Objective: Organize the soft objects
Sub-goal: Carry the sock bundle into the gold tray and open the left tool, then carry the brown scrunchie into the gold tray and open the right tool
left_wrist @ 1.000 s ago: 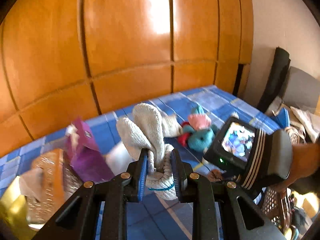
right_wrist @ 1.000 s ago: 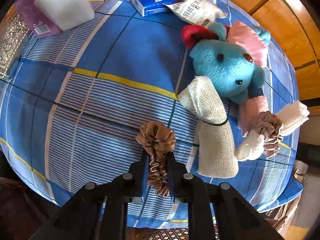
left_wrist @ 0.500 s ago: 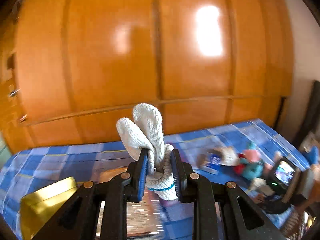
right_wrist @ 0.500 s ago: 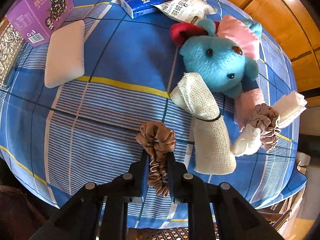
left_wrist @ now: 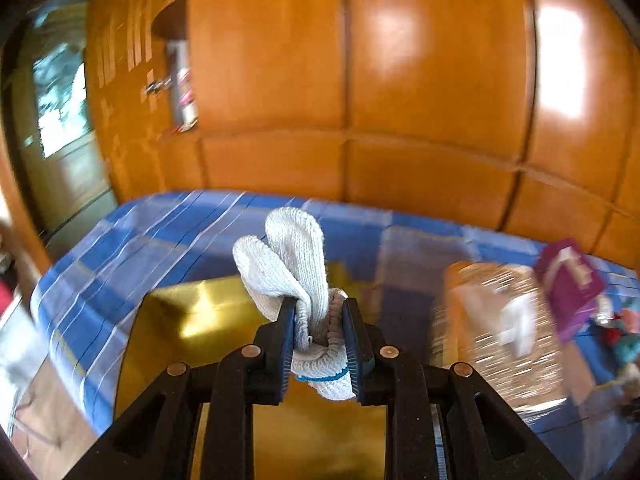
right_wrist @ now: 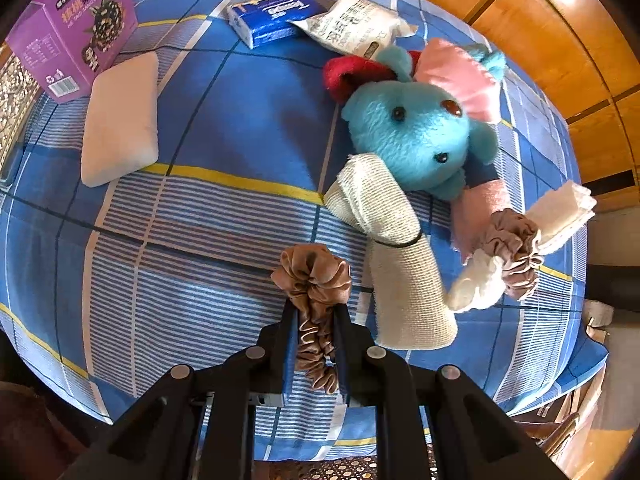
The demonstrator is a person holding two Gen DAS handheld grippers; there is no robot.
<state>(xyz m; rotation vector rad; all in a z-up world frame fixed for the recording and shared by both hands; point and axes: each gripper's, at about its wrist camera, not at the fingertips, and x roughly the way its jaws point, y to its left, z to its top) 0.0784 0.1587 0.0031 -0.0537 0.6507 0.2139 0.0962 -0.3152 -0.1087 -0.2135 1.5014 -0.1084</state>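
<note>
Over a gold box, the left gripper is clamped on a white glove — a blurred view that alone shows the orange panelled wall and a glittery box. The right view alone shows the right gripper pinching a brown scrunchie above the blue checked cloth, beside a cloth roll, blue plush, white pad and purple carton.

- Left wrist view: motion blur smears everything beyond the tongs; glare patches on the orange panels above.
- Right wrist view: bright, sharp, fisheye-bent edges.
</note>
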